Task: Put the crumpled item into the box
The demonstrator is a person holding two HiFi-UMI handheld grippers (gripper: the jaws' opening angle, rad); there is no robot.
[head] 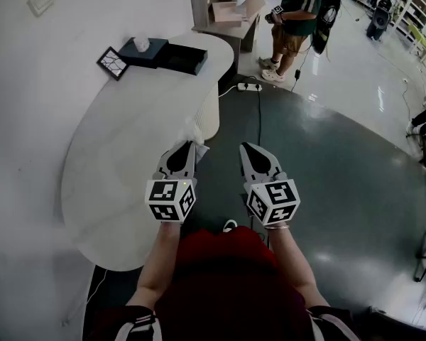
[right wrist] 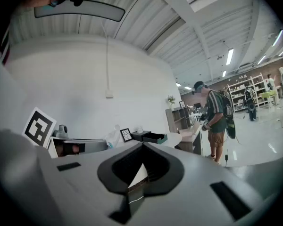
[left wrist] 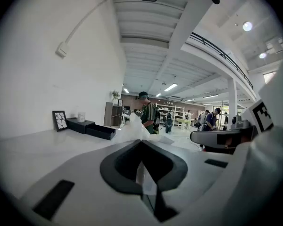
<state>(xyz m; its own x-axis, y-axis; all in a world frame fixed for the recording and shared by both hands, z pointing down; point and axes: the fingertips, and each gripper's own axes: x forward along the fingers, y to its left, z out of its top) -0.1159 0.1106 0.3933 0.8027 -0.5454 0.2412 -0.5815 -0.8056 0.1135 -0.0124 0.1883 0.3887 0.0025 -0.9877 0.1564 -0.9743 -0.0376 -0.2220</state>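
Two grippers are in view. The left gripper (head: 189, 145), at the near right edge of the worktop (head: 121, 162), is clenched, seemingly on the white crumpled item (head: 198, 136). The right gripper (head: 246, 148) is closed and empty. Judged next move: carry the item to the open black box (head: 184, 59) at the far edge.

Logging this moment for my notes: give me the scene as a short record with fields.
left gripper: jaws shut on the white crumpled item, at the table edge
right gripper: jaws together, nothing held, over the floor
box: black, open, at the table's far end
task state: item not yet in the box
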